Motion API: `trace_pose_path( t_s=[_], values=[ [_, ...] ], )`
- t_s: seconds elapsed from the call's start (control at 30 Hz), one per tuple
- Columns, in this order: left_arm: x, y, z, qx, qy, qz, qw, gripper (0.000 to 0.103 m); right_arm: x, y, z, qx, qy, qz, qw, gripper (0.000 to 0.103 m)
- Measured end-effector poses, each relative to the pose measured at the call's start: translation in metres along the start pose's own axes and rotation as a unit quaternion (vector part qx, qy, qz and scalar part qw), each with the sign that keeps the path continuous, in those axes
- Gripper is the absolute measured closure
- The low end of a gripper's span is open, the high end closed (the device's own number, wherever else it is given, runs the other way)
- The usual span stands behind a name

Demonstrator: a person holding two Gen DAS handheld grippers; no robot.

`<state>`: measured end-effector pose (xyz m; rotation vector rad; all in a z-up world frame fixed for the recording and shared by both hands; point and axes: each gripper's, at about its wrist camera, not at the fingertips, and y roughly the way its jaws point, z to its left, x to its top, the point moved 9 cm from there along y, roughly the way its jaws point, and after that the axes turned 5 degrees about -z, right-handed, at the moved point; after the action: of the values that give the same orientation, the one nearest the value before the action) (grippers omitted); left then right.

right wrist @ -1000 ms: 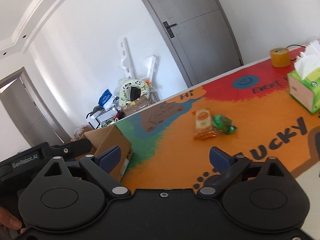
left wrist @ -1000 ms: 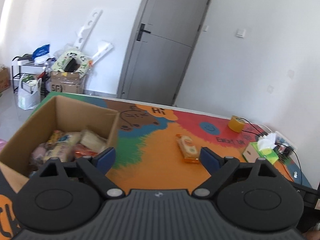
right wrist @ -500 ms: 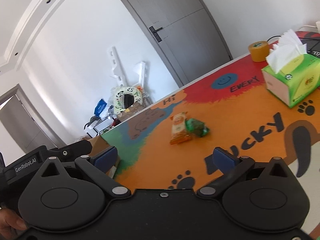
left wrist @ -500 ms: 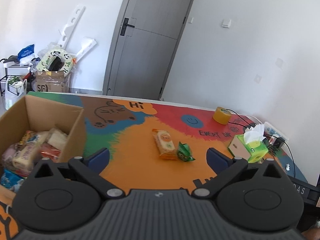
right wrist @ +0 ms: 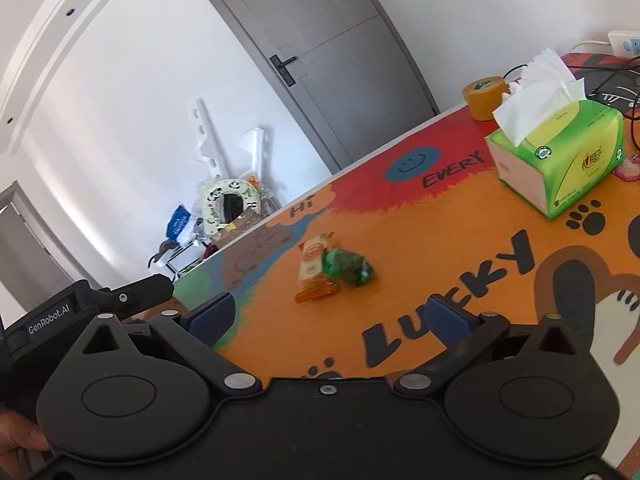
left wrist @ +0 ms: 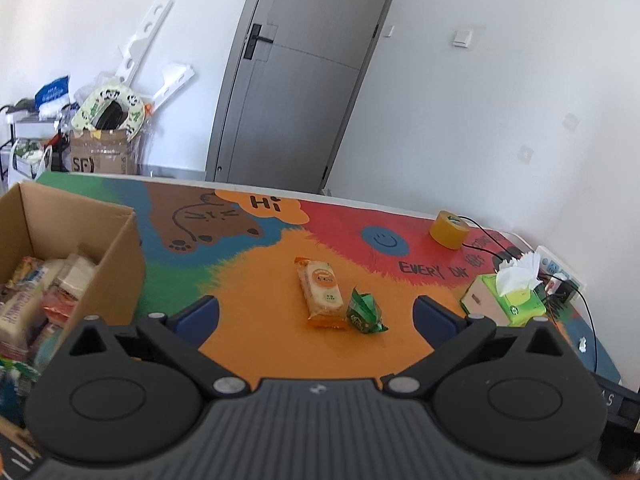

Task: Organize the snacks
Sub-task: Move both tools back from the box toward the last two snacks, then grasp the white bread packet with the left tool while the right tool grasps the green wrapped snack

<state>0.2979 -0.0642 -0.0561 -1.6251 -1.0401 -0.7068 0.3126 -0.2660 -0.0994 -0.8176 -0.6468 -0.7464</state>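
Two loose snacks lie side by side on the orange patch of the surface (left wrist: 256, 320), well to the right of the cardboard box (left wrist: 120, 248) already holding other packets. The orange biscuit packet (left wrist: 322, 292) sits dead ahead of the left hand-held gripper (left wrist: 316, 314), its long axis running away from the fingers, roughly in line with the reach. Touching its right edge near the close end is the green wrapped sweet (left wrist: 364, 312), crumpled, shiny and twisted at the tips. The right hand-held gripper (right wrist: 328, 314) looks at the same pair from further right of the box, the green sweet (right wrist: 347, 266) on its side of the biscuit packet (right wrist: 314, 272). Both pairs of jaws have just been opening and stand wide, with nothing between them. The left looks nearer the packet, the right better placed for the sweet. The packet is flat, printed with a round biscuit picture.
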Motion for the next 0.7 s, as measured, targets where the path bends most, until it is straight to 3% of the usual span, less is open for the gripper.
trace_pose_path(
  t_s=[0.17, 0.33, 0.47, 0.7],
  values=[
    [0.003, 0.018, -0.005, -0.005, -0.005, 0.005, 1.0000, 0.003, 0.011, 0.016, -0.007, -0.008, 0.001, 0.002, 1.000, 0.005],
    [0.002, 0.044, -0.008, -0.006, -0.008, 0.018, 0.9998, 0.007, 0.015, 0.039, -0.014, -0.012, 0.018, 0.018, 1.000, 0.022],
    [0.000, 0.064, -0.008, 0.000, 0.006, 0.031, 0.9995, 0.018, 0.015, 0.057, -0.011, -0.004, 0.018, 0.034, 0.999, 0.028],
    [-0.007, 0.096, 0.000, 0.012, -0.016, 0.061, 0.9979, 0.034, 0.014, 0.095, -0.005, 0.000, 0.012, 0.064, 0.998, 0.034]
  ],
)
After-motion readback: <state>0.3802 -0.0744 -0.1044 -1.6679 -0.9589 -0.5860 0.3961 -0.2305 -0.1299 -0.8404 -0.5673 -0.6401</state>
